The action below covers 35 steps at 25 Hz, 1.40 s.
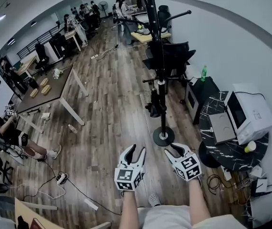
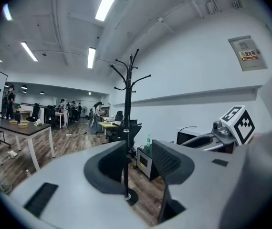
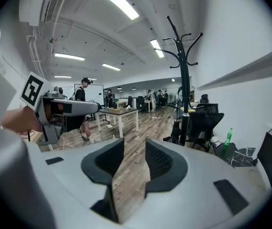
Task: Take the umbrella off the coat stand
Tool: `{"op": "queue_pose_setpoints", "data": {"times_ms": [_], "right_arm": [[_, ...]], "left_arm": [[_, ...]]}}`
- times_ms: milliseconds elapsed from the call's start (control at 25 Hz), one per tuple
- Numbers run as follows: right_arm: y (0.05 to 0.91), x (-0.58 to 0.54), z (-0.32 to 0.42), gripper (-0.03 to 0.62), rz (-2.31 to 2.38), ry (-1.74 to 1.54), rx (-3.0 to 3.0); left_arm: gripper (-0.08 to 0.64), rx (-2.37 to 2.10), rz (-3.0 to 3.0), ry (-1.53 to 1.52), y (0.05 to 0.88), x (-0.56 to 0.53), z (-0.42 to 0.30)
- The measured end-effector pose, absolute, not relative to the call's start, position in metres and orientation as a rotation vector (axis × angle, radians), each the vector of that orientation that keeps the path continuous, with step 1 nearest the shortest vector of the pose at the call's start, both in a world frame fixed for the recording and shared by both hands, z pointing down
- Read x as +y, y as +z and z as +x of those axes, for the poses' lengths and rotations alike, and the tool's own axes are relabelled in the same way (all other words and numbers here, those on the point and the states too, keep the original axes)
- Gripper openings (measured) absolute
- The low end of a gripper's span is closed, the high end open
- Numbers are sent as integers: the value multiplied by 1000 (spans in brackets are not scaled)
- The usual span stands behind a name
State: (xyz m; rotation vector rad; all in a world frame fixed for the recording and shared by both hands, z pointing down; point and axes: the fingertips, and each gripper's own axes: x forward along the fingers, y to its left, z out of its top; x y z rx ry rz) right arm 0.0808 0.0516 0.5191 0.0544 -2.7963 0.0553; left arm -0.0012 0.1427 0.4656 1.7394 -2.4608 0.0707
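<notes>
The black coat stand (image 1: 161,80) rises from a round base (image 1: 163,136) on the wood floor just ahead of me. A dark folded umbrella (image 1: 155,104) hangs low on its pole. My left gripper (image 1: 135,152) and right gripper (image 1: 176,150) are held side by side short of the base, both open and empty. In the left gripper view the stand's pole (image 2: 128,128) shows through the gap of the left gripper (image 2: 140,152). In the right gripper view the stand (image 3: 184,80) and the umbrella (image 3: 176,130) lie right of the right gripper (image 3: 134,152).
To the right stands a round black marble table (image 1: 222,151) with a white printer (image 1: 248,113) and a yellow cup (image 1: 250,147). A black office chair (image 1: 172,56) sits behind the stand. At the left are a long table (image 1: 50,92), a seated person (image 1: 2,128) and floor cables (image 1: 59,178).
</notes>
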Motion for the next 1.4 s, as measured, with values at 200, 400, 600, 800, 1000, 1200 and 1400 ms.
{"op": "queue_pose_setpoints", "data": {"times_ms": [200,400,600,800,1000,1200,1400], "right_arm": [[521,44,47,149,100,53,-2781],[522,41,16,149,140,67,-2791],[534,41,-4,149,171,111,-2786],[539,34,-18,146,212,153,-2795],[547,20,-37,140,242,170,-2796],[549,-10,-68,138,260,171,-2793],[539,-50,-108,129,316,168,-2818]], "left_arm": [[173,-2456,1740,42,468,144,-43],[173,-2447,1748,14,471,150,-73],[173,-2440,1706,19,485,167,-98],[172,-2451,1673,14,490,173,-118],[172,-2416,1658,45,507,163,-136],[172,-2409,1671,55,508,134,-171],[172,-2399,1704,56,501,95,-214]]}}
